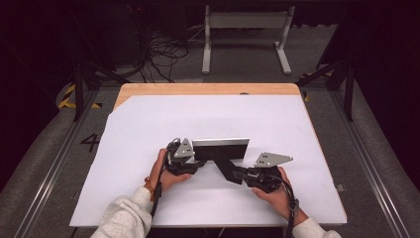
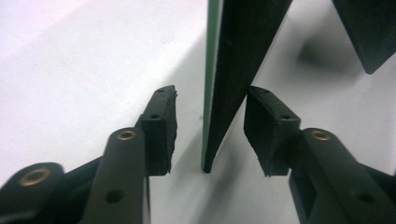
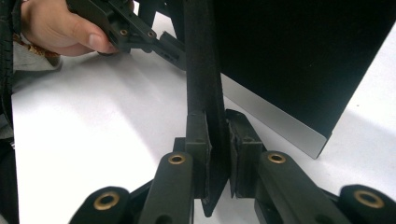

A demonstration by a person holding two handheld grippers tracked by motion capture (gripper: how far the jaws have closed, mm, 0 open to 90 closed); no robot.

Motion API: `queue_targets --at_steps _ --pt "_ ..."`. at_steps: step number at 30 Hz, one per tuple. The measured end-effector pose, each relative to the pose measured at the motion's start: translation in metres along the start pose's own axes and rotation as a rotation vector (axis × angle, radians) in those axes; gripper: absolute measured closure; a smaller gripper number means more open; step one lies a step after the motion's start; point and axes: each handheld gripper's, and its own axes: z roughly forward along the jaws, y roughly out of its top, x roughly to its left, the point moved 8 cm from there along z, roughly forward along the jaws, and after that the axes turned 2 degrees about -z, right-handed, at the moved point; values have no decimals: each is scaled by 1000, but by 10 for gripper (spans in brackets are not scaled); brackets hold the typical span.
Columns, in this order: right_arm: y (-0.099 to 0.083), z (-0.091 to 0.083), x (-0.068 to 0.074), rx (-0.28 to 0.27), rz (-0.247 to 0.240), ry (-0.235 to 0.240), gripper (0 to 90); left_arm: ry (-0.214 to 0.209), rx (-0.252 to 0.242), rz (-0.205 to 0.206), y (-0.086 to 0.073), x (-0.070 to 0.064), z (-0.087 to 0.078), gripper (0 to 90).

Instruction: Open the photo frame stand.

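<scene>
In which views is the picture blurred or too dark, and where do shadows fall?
High view: the room behind is very dark, the white table evenly lit. Left gripper view: the black panel is soft up close and casts a grey shadow right. Right gripper view: the stand leg is blurred and near-black, without detail.

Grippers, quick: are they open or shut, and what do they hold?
Left gripper: open, its jaws either side of the picture frame's edge, not touching.
Right gripper: shut on the frame's black stand.
</scene>
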Motion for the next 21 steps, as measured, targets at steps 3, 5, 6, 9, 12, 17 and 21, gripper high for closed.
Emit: queue_targets --at_steps 3,5,6,9,12,17,21 --pt "0 -1 -1 -6 3 0 810 6 0 13 0 0 0 589" --pt "0 -1 -1 -8 12 1 812 16 -2 21 0 0 1 601" --pt "0 -1 -2 -9 15 1 816 30 -2 31 1 0 1 610" --pt "-1 -2 -2 -9 19 2 823 55 -12 28 1 2 3 625" --pt "-1 -1 -2 -8 22 6 830 62 -16 22 2 3 4 620" --pt "-5 2 1 13 14 20 854 92 -6 39 2 4 3 632" --pt "-7 4 2 29 4 9 856 99 -6 38 1 5 3 641"
